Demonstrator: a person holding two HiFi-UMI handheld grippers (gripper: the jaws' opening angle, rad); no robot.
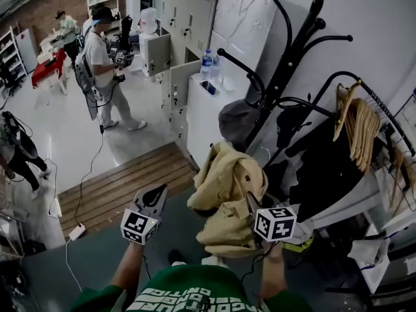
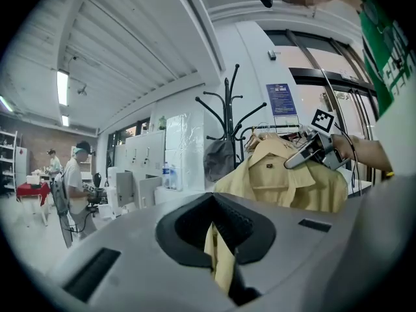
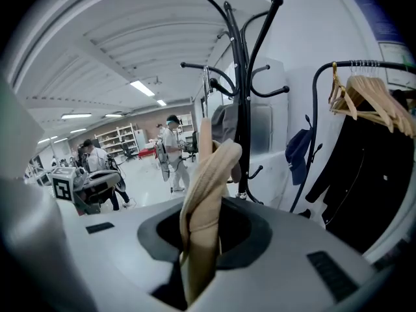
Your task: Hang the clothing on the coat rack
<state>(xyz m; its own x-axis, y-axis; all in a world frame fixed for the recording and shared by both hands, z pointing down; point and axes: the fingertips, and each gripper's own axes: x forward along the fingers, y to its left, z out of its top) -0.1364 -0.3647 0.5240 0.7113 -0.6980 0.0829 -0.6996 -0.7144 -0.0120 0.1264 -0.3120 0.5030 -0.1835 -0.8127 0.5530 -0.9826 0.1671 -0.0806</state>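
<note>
A tan jacket [image 1: 227,194] hangs bunched in the air in front of the black coat rack [image 1: 296,51]. My right gripper [image 1: 255,208] is shut on its collar fabric [image 3: 205,194]. A wooden hanger with a metal hook [image 3: 206,96] stands up just behind the pinched fabric, level with the coat rack [image 3: 242,77]. My left gripper [image 1: 158,197] is left of the jacket and apart from it, its jaws a narrow gap apart with nothing in them. In the left gripper view the jacket [image 2: 286,174] shows ahead and through that gap, with the right gripper [image 2: 292,160] on it.
A grey hat [image 1: 237,119] hangs on the rack. To the right, a garment rail holds wooden hangers [image 1: 357,125] and black clothes [image 1: 325,168]. A white cabinet [image 1: 198,119] with a bottle [image 1: 207,62] stands behind. Another person [image 1: 104,64] stands at the far left; cables lie on the floor.
</note>
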